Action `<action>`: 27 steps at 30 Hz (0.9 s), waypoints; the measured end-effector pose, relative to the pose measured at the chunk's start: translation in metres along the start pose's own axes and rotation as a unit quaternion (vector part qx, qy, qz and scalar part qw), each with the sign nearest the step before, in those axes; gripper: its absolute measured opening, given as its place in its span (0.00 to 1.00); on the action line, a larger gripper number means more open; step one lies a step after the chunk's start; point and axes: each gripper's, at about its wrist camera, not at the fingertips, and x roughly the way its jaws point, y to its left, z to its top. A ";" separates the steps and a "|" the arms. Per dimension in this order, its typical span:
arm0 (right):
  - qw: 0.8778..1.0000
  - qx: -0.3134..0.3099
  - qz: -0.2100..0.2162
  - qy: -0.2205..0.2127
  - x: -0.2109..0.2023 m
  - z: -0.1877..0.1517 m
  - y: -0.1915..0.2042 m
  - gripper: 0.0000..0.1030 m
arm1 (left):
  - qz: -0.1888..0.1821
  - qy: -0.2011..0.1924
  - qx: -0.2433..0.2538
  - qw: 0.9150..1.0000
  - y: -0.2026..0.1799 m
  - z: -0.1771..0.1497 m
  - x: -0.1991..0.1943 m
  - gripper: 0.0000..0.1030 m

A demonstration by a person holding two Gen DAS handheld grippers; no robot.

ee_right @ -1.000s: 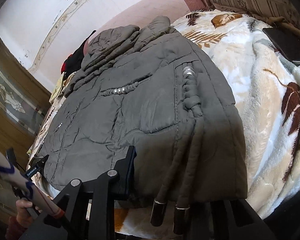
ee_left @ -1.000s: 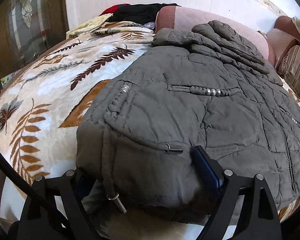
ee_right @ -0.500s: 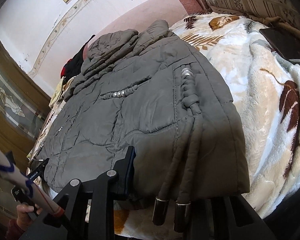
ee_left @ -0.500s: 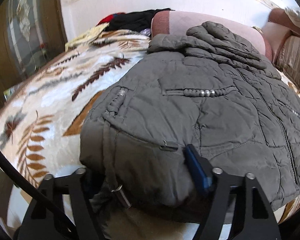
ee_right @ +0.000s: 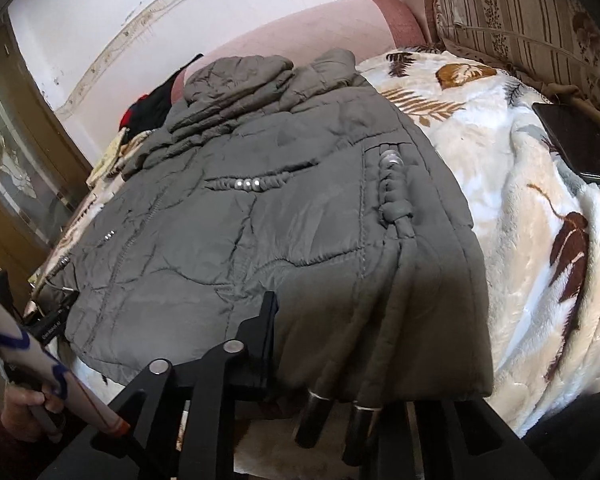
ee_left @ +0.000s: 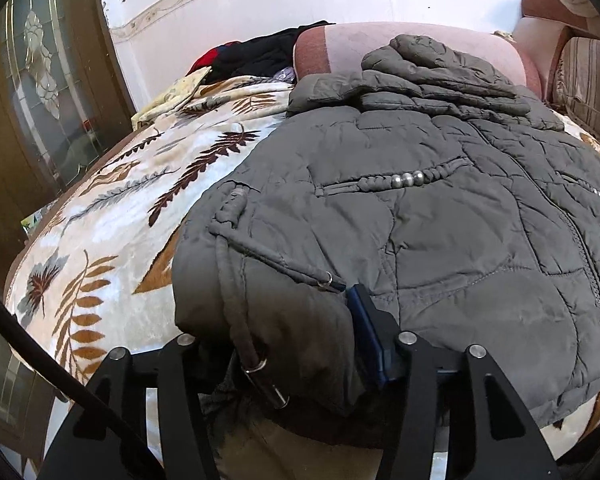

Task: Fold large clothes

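Observation:
A grey quilted jacket [ee_left: 440,232] lies spread flat on a leaf-patterned blanket [ee_left: 112,216], with its hood and sleeves folded at the far end. My left gripper [ee_left: 276,332] is at the jacket's near left hem corner. Its jaws are closing, the blue pad [ee_left: 366,332] digs into the bunched fabric, and the other finger is hidden under it. A drawcord [ee_left: 252,356] hangs between the fingers. My right gripper [ee_right: 340,356] holds the jacket [ee_right: 284,240] by the near right hem, its jaws closing a little more. One finger [ee_right: 266,324] presses on top and the other is hidden below. Two cord ends [ee_right: 312,412] dangle.
A pink bolster [ee_left: 380,44] and a pile of dark clothes [ee_left: 260,56] lie at the far end. A striped cushion [ee_right: 520,20] and a dark flat device [ee_right: 576,144] lie to the right. A wooden glass door [ee_left: 40,92] stands to the left. A person's hand [ee_right: 24,412] shows low left.
The left gripper's jaws have drawn in around the hem corner, which now bulges between them. The right gripper has kept its grip and both views have rolled slightly.

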 end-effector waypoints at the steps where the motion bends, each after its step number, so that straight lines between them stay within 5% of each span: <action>1: 1.000 0.002 -0.001 0.002 0.001 0.000 0.000 0.27 | 0.002 0.001 0.000 1.000 0.000 0.000 0.001 0.54; 14: 1.000 -0.019 -0.023 -0.002 0.001 -0.002 0.007 0.25 | 0.006 0.003 -0.005 1.000 0.002 -0.001 0.001 0.57; 27: 0.999 -0.029 -0.027 -0.009 0.000 -0.002 0.011 0.23 | 0.000 -0.004 0.011 1.000 -0.005 -0.001 -0.002 0.36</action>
